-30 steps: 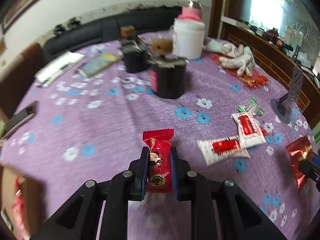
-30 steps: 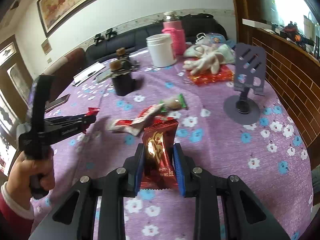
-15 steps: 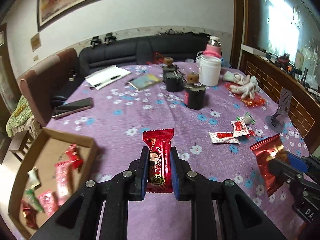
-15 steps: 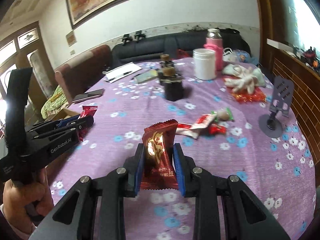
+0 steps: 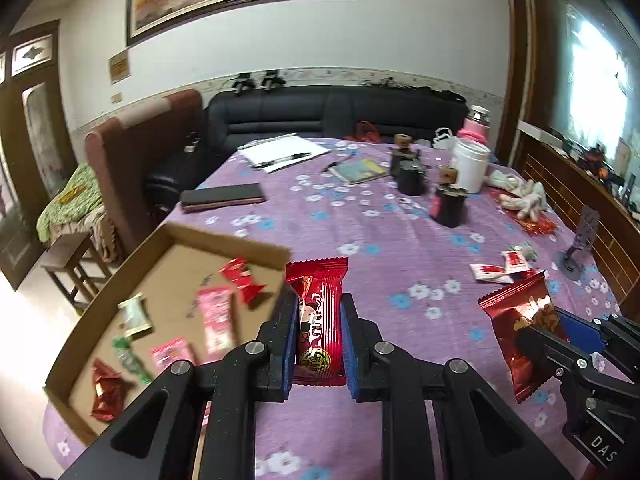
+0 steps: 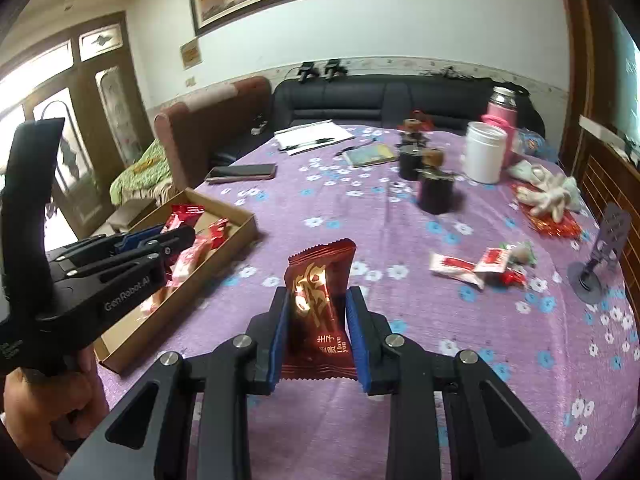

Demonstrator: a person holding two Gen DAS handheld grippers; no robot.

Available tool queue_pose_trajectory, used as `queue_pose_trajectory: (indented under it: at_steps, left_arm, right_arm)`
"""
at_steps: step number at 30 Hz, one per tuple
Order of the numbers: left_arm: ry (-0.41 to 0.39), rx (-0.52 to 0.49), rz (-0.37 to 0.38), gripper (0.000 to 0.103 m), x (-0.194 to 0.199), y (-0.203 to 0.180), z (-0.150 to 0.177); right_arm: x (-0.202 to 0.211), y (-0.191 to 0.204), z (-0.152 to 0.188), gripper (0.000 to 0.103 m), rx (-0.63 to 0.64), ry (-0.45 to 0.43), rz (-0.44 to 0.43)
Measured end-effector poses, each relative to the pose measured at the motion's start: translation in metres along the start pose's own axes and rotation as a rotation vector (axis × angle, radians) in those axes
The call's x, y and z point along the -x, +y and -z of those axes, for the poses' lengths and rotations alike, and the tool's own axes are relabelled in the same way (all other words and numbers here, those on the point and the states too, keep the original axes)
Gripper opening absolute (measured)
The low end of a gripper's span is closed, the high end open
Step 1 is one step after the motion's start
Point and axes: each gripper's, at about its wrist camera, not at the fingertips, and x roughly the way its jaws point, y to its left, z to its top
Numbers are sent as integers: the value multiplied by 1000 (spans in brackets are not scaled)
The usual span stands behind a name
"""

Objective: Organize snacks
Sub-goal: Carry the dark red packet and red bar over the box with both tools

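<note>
My left gripper (image 5: 319, 308) is shut on a bright red snack packet (image 5: 318, 312) with a cartoon figure, held above the purple tablecloth just right of a cardboard box (image 5: 224, 242). The box holds several wrapped snacks (image 5: 216, 316). My right gripper (image 6: 318, 304) is shut on a dark red foil packet (image 6: 320, 300) with gold lettering, lifted over the table. In the right wrist view the left gripper (image 6: 176, 240) reaches over the box (image 6: 240, 228); in the left wrist view the right gripper's packet (image 5: 520, 320) shows at the right. Loose white-and-red packets (image 6: 468, 266) lie on the cloth further right.
Two black jars (image 6: 434, 194), a white canister (image 6: 484, 152), a pink flask (image 6: 502, 120), white gloves (image 6: 548, 190), a grey stand (image 6: 600, 256), a phone (image 6: 244, 172), papers (image 6: 312, 136) and a booklet (image 6: 372, 156) occupy the table. A dark sofa (image 5: 320, 116) runs behind it.
Both grippers have swung left and risen with their packets still held. The cardboard box has come into view at the left, and the loose packets now lie farther off.
</note>
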Motion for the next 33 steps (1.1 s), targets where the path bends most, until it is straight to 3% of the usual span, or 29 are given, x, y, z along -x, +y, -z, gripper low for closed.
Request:
queue_pose_trajectory:
  at_steps: [13, 33]
  left_arm:
    - [-6, 104, -70, 20, 16, 72, 18]
    - [-7, 178, -135, 20, 24, 127, 28]
  right_arm:
    - [-25, 65, -8, 27, 119, 32, 1]
    - [-40, 126, -25, 27, 223, 23, -30]
